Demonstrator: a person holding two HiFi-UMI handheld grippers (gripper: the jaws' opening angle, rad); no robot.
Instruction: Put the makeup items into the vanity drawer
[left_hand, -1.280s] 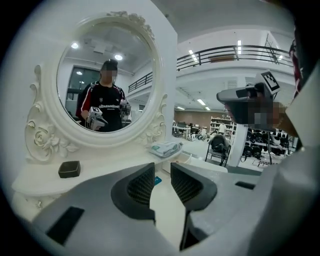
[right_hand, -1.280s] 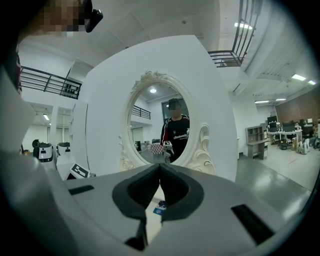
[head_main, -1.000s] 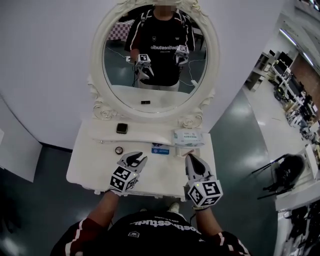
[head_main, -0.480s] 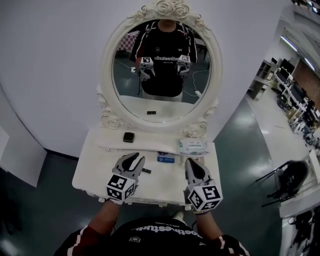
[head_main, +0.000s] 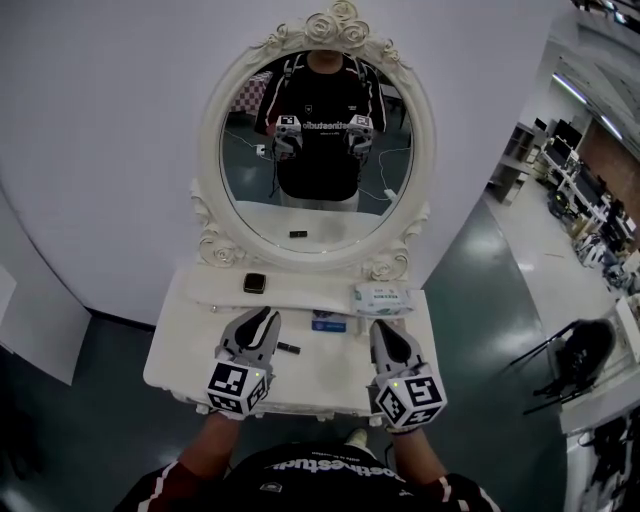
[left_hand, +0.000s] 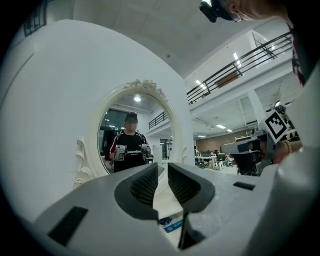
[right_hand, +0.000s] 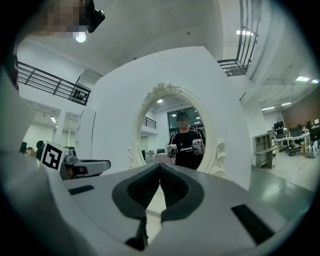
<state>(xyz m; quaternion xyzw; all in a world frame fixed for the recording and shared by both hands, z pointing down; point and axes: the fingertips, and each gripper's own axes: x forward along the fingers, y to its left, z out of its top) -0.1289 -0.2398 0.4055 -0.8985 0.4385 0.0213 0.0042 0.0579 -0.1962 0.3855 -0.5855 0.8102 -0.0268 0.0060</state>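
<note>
The white vanity table (head_main: 330, 372) stands under an oval mirror (head_main: 315, 140). On it lie a dark square compact (head_main: 256, 283), a pack of wipes (head_main: 383, 299), a small blue box (head_main: 328, 322) (left_hand: 172, 224) and a short black stick (head_main: 288, 348). My left gripper (head_main: 262, 318) (left_hand: 163, 172) hovers over the table's left half, just left of the stick. Its jaws are closing, with a narrow gap and nothing between them. My right gripper (head_main: 381, 330) (right_hand: 160, 172) hangs over the right half, shut and empty. No drawer front shows.
The table's front edge lies just under both grippers. A white wall rises behind the mirror. Green floor spreads to the right, with a dark chair (head_main: 575, 350) and office desks (head_main: 590, 190) farther off. The mirror reflects the person and both grippers.
Both grippers have slid a little forward over the table. The left one now covers the small round item seen earlier, and its jaws have narrowed. The black stick has come into view beside it.
</note>
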